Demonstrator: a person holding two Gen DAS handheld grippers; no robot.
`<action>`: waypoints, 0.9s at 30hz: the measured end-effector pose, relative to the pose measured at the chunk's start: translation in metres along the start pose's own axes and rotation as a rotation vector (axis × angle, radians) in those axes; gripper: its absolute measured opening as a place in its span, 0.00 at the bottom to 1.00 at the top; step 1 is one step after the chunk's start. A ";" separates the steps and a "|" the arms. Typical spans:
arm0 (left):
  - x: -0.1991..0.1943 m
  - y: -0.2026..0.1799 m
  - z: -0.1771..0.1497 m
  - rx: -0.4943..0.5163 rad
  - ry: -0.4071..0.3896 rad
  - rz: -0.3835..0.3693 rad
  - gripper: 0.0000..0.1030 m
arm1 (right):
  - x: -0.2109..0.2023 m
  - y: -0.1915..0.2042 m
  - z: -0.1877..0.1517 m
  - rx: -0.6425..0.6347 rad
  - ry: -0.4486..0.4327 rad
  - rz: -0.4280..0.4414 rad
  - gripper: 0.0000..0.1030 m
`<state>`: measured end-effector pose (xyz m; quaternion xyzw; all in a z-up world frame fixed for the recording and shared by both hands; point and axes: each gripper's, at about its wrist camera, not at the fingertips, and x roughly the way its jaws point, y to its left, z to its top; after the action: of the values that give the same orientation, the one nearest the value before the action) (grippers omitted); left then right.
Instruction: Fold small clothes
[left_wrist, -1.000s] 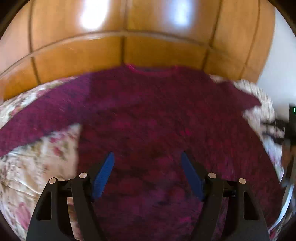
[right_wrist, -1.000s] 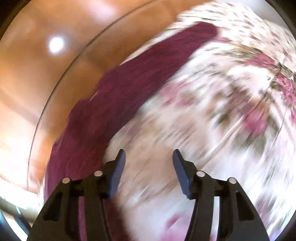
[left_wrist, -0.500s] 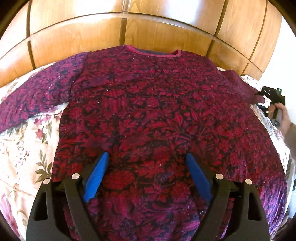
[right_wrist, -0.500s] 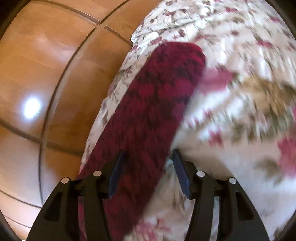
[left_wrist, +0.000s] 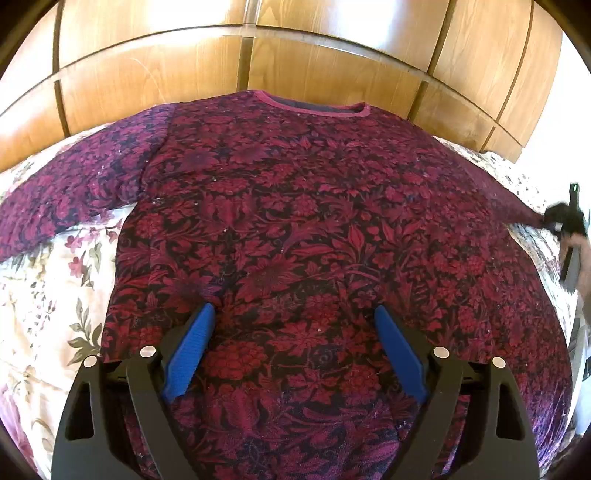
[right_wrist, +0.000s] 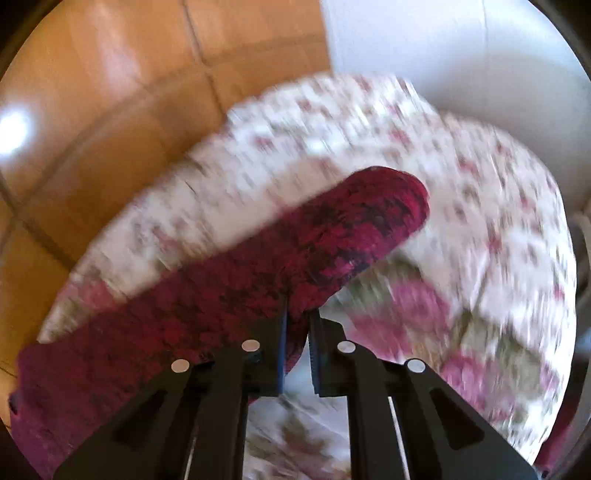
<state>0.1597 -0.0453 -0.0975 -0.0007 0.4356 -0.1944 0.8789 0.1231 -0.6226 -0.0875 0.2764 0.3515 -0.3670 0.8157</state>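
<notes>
Right gripper (right_wrist: 297, 325) clamped on sleeve (right_wrist: 332, 236)

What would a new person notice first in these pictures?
A dark red floral sweater lies spread flat over a flowered bedspread, its neckline toward the wooden headboard. The left gripper hangs open above its lower part. The right gripper has just closed on one sleeve.

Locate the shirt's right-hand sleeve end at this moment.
In the right wrist view, the sleeve lies across the floral bedspread, its edge pinched in the shut right gripper, near the wooden headboard.
</notes>
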 end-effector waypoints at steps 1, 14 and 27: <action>0.000 0.000 0.000 0.000 0.000 0.000 0.84 | 0.008 -0.003 -0.004 0.009 0.017 -0.008 0.08; -0.047 0.026 -0.009 -0.142 -0.034 -0.014 0.85 | -0.059 0.039 -0.058 -0.190 0.168 0.377 0.71; -0.114 0.076 -0.102 -0.242 0.061 -0.005 0.65 | -0.153 0.058 -0.228 -0.581 0.390 0.641 0.67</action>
<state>0.0451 0.0808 -0.0868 -0.1021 0.4826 -0.1426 0.8581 0.0112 -0.3655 -0.0943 0.1950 0.4832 0.0755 0.8502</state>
